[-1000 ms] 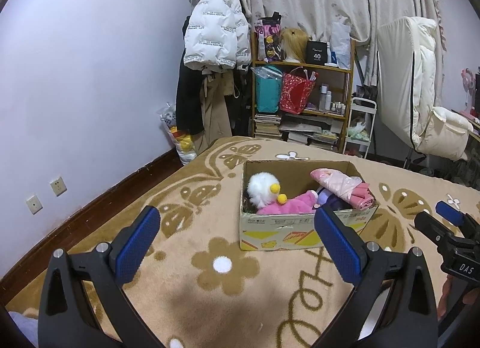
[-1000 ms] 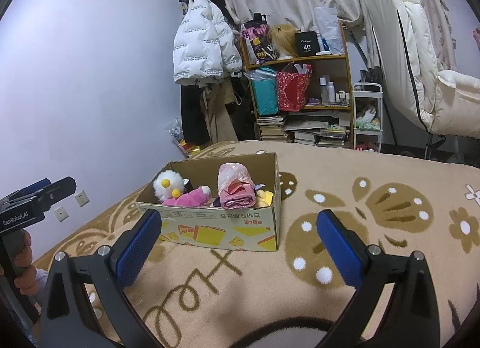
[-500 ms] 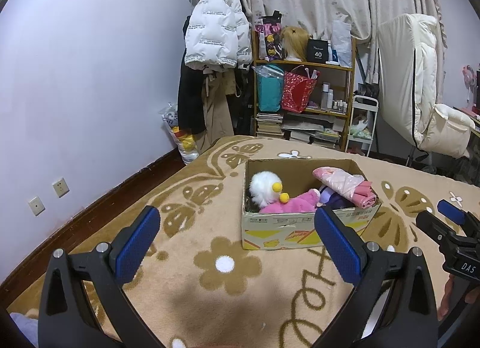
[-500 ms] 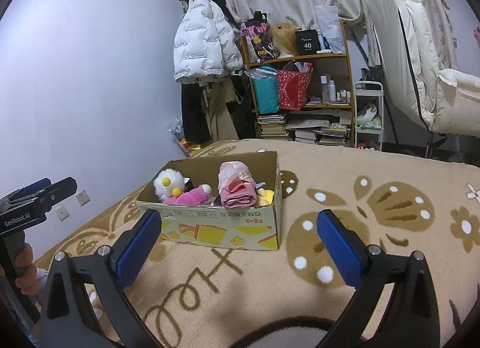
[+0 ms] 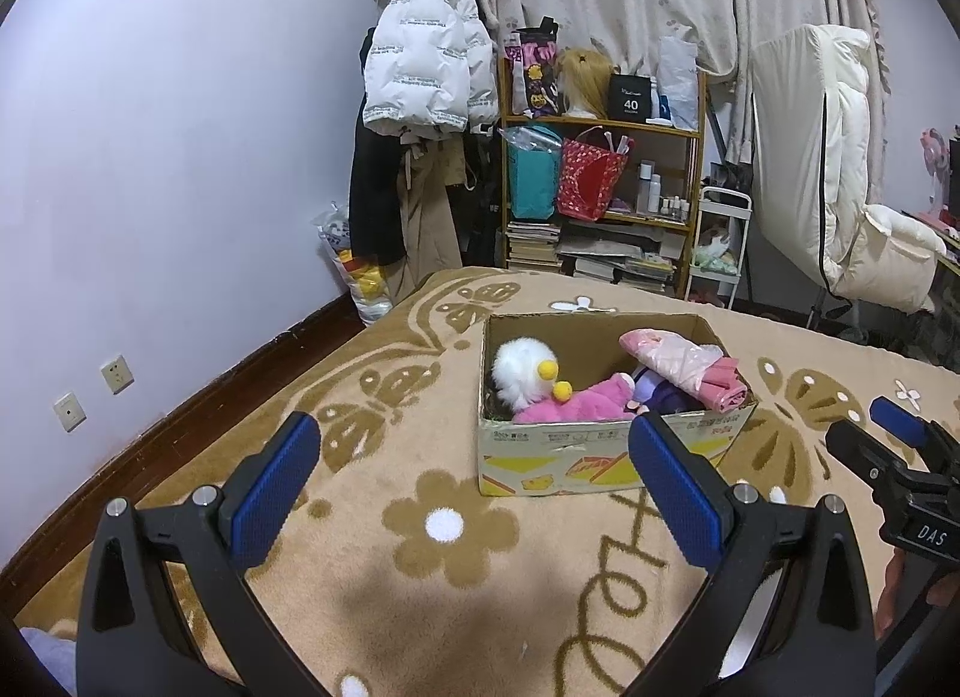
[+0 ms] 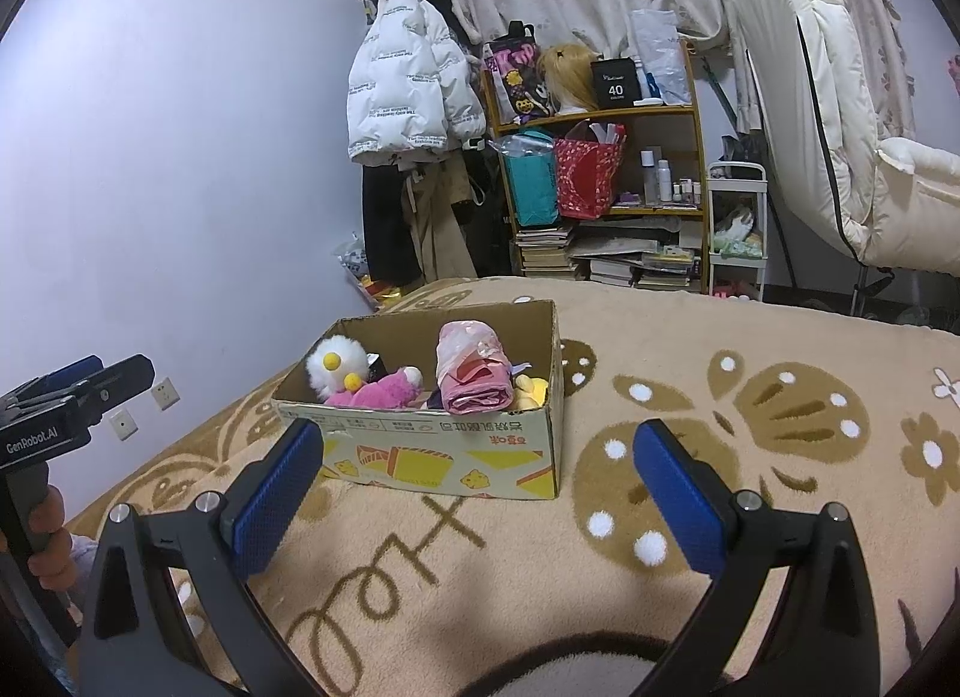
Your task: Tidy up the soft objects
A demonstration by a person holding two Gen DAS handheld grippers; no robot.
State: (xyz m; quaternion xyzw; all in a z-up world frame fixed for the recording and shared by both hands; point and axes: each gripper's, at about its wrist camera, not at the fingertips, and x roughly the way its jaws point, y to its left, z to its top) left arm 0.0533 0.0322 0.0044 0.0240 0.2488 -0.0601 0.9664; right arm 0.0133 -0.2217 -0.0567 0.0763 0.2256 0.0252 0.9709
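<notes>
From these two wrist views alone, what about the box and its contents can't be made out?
- Bottom of the cardboard box: both views, hidden by its near wall and the toys on top.
- Purple toy: left view, mostly covered by the pink folded cloth.
- Yellow toy: right view, only a corner shows.
- Box print: right view, too small to read.

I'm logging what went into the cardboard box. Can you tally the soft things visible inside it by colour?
White with yellow: 1, the fluffy plush
Bright pink: 1, the plush
Pale pink: 1, the rolled fabric bundle
Purple: 1, a soft item
Yellow: 1, a small plush
Total: 5 visible; others may lie hidden underneath.
</notes>
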